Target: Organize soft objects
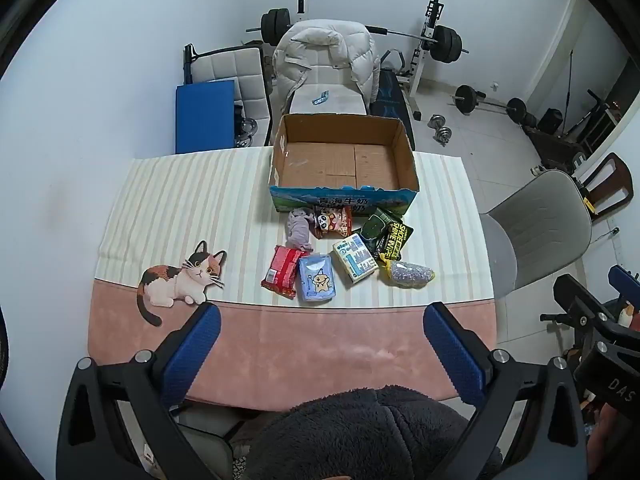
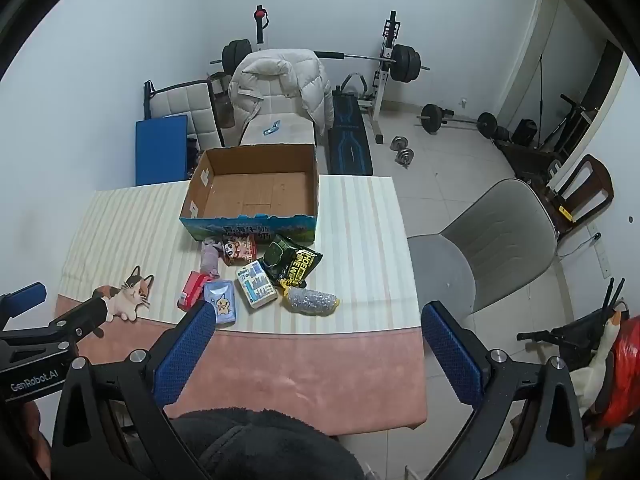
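An open, empty cardboard box (image 1: 344, 199) (image 2: 248, 227) stands at the far side of the table. In front of it lie several soft packs: a purple cloth (image 1: 299, 231) (image 2: 210, 256), a panda snack bag (image 1: 334, 222), a red pack (image 1: 282, 272) (image 2: 192, 289), a blue tissue pack (image 1: 318, 282) (image 2: 222, 303), a white-green pack (image 1: 355, 258) (image 2: 256, 284), a black wipes pouch (image 1: 390, 236) (image 2: 294, 262) and a silver mesh scrubber (image 1: 408, 274) (image 2: 312, 300). My left gripper (image 1: 324, 344) and right gripper (image 2: 318, 352) hover open over the near pink edge, holding nothing.
The tablecloth (image 1: 280, 340) is striped cream with a pink band and a cat print (image 1: 180, 280). A grey chair (image 1: 536, 232) stands right of the table. A jacket-draped chair (image 1: 328, 60) and barbell weights (image 1: 444, 44) lie beyond. Dark fleece clothing (image 1: 360, 432) fills the bottom.
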`<state>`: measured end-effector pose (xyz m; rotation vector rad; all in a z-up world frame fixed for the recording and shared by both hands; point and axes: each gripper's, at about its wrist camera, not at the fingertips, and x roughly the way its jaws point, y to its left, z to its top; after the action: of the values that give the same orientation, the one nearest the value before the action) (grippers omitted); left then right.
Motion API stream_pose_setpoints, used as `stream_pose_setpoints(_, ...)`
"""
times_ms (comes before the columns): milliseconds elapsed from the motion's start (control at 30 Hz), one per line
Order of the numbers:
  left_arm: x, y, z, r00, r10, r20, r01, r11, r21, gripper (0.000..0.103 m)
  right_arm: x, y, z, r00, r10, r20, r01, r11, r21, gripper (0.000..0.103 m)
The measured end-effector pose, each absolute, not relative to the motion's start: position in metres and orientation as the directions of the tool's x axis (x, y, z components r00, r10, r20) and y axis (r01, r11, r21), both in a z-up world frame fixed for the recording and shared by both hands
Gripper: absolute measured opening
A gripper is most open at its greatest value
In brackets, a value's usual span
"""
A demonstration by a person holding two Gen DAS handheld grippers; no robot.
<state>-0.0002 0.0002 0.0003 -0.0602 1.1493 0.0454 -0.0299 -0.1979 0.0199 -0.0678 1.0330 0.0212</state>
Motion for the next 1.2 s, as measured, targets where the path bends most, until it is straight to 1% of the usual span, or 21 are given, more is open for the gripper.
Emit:
stream_pose_setpoints(67, 0.0, 0.0, 0.0, 0.407, 0.009, -0.913, -0.065, 0.998, -0.019, 0.103, -0.029, -0.197, 0.02, 0.51, -0.027, -0.86, -0.051, 0.997, -0.061, 0.103)
stream_pose_setpoints(500, -0.002, -0.001, 0.003, 0.408, 0.008, -0.913, -0.07, 0.997, -0.023, 0.103, -0.032, -0.212, 0.017, 0.506, -0.014, -0.862, -0.048, 0.998, -0.045, 0.103)
stream_pose_setpoints(1200, -0.01, 0.005, 0.003, 0.416, 0.001, -0.909, -0.079, 0.996, -0.035, 0.103, -0.037, -0.2, 0.018, 0.517, -0.025, -0.855, -0.036, 0.998, -0.051, 0.103)
